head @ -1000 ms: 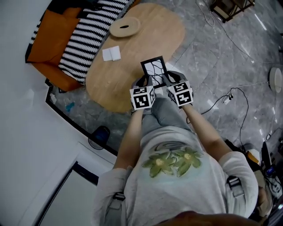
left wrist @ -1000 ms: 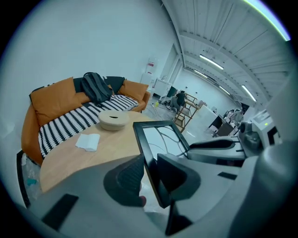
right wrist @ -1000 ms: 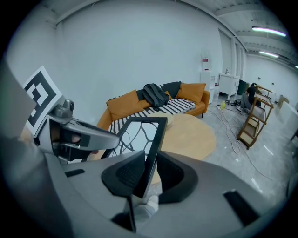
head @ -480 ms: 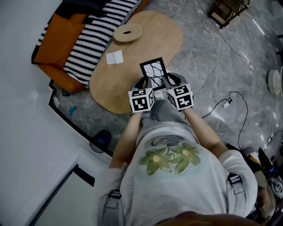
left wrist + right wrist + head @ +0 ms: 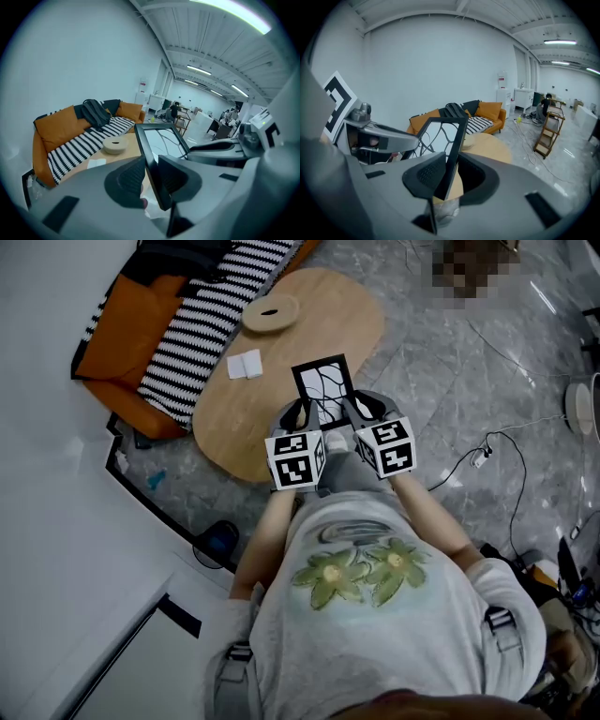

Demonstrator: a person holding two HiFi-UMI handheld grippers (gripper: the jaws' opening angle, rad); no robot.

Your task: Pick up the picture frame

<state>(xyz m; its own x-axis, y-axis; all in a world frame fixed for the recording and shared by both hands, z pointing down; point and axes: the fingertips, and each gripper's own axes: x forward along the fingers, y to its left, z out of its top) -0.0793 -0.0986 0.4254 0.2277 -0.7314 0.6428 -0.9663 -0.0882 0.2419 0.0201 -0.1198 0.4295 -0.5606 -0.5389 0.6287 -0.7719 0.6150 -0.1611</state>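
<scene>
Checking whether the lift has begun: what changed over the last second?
The left gripper and right gripper rose toward the head camera, lifting the picture frame with them. Both stay clamped on its edges. The round dish and white paper on the table did not move.

Oval wooden table [image 5: 323, 329], orange sofa [image 5: 117, 348], striped blanket [image 5: 202, 315]

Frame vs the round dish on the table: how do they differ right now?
The picture frame is black and rectangular; the round dish is pale wood with a dark slot. The picture frame is clamped at its sides by the left gripper and right gripper; the round dish lies untouched on the table. Both are over the same table.
</scene>
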